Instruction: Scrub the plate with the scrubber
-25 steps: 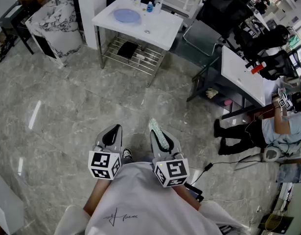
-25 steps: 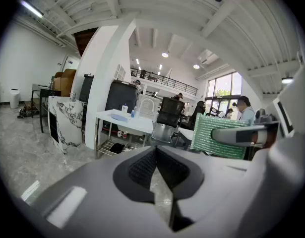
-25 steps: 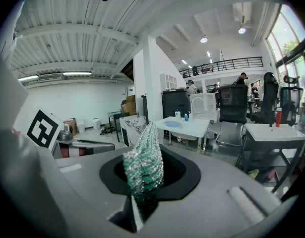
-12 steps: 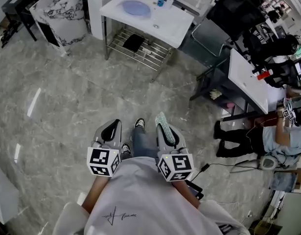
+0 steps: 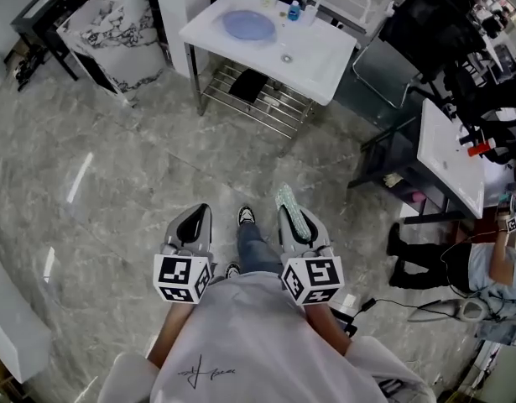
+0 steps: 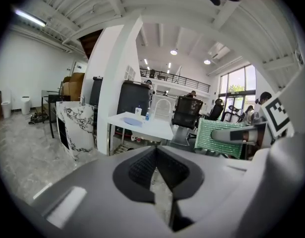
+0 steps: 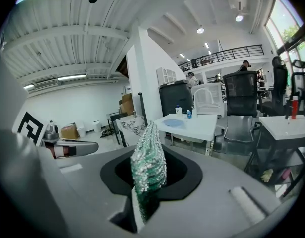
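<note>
Marble floor (image 5: 115,183), plate (image 5: 249,25) on far white table (image 5: 325,61), right gripper (image 5: 293,218) clamping green scrubber (image 7: 148,165), left gripper (image 5: 193,222) closed, empty.

The person wore a white T-shirt (image 5: 241,334) with a small black handwritten mark (image 5: 199,368) on the front. Below it showed blue jeans (image 5: 256,250) and a dark shoe (image 5: 246,216) with pale trim. The left tongs (image 5: 195,221) and the right tongs (image 5: 293,218) had smooth, rounded grey shells. Each shell had a black hollow sunk around the jaws. At the rear of each sat a white cube (image 5: 182,278) printed with black square markers. In the left gripper view the jaw pads (image 6: 142,168) were black and finely ribbed. A pale rectangular strip (image 7: 246,202) lay on the grey shell in the right gripper view.
</note>
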A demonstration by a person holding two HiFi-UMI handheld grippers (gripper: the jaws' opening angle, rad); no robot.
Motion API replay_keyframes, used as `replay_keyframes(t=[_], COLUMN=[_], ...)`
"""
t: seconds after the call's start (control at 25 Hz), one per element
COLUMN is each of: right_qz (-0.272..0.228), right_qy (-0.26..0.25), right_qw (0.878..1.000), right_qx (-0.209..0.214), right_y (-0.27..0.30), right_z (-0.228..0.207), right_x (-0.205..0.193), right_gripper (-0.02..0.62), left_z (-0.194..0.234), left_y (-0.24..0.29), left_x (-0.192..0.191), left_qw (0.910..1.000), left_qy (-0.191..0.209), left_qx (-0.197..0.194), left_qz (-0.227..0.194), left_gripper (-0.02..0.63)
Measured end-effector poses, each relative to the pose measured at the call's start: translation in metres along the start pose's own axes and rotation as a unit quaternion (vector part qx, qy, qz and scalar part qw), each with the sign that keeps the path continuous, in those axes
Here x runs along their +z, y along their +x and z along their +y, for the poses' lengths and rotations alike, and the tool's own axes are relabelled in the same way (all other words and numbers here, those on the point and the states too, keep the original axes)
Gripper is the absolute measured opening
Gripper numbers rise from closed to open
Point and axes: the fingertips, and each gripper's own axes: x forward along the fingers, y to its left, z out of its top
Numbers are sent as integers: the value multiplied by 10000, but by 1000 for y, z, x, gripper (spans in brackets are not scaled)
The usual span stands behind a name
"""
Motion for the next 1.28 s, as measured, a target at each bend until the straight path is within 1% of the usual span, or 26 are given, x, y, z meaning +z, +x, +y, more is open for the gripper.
replay_keyframes(t=[0.12, 0.24, 0.36, 0.6, 0.72, 0.88, 1.16, 1.28], right_qz=[184, 322, 378, 452, 446, 449, 576, 673], right_qy=[-52, -70, -61, -73, -120, -207, -298, -341], right_qw=[9998, 9995, 9992, 9987, 9986, 9983, 9973, 9965], right_qx=[-57, -13, 91, 231, 274, 306, 348, 367], right_y=[40, 81, 120, 191, 221, 251, 286, 305], right_z=[-16, -32, -51, -86, -101, -115, -122, -121], right_x=[15, 27, 43, 72, 88, 105, 117, 118], right_gripper=[48, 48, 48, 48, 48, 48, 48, 48], left_z=[11, 22, 31, 45, 50, 54, 65, 81], left_y=[35, 73, 115, 192, 225, 257, 289, 305], left_x=[24, 42, 60, 97, 117, 138, 156, 167], left_qw=[10000, 9999, 9998, 9999, 9999, 9996, 9992, 9990], left_qy=[28, 15, -23, 47, -85, -188, -216, -275], left_qx=[-3, 15, 38, -20, -103, -181, -325, -328], left_qz=[69, 138, 171, 165, 63, -93, -58, -102], left_gripper=[51, 51, 51, 51, 51, 51, 51, 51])
